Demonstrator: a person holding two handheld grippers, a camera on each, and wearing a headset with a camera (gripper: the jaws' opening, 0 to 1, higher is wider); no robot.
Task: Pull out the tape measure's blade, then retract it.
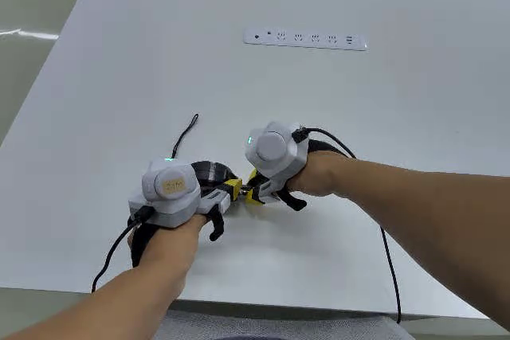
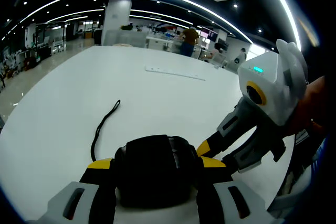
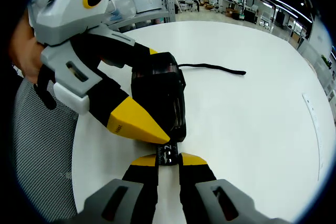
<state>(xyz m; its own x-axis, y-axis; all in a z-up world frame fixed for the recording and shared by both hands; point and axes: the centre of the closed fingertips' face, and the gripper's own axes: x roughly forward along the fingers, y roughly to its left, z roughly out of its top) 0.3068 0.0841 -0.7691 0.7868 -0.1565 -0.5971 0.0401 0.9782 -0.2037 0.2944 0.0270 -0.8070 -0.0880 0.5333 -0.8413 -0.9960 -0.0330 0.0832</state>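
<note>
Seeing one white counter (image 1: 398,101) with one power strip (image 1: 305,38), markings too small to read. Both grippers sit well clear of the strip on its near side. Left gripper (image 2: 156,163) fingers are clamped on the one black tape measure (image 2: 155,174). Right gripper (image 3: 169,158) fingers are pinched on its blade (image 3: 168,151); the print looks like "2".

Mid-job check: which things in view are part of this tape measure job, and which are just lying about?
In the job: tape measure, held in the left gripper; its blade, pinched by the right gripper.
Lying about: power strip, farther back on the white table.
</note>
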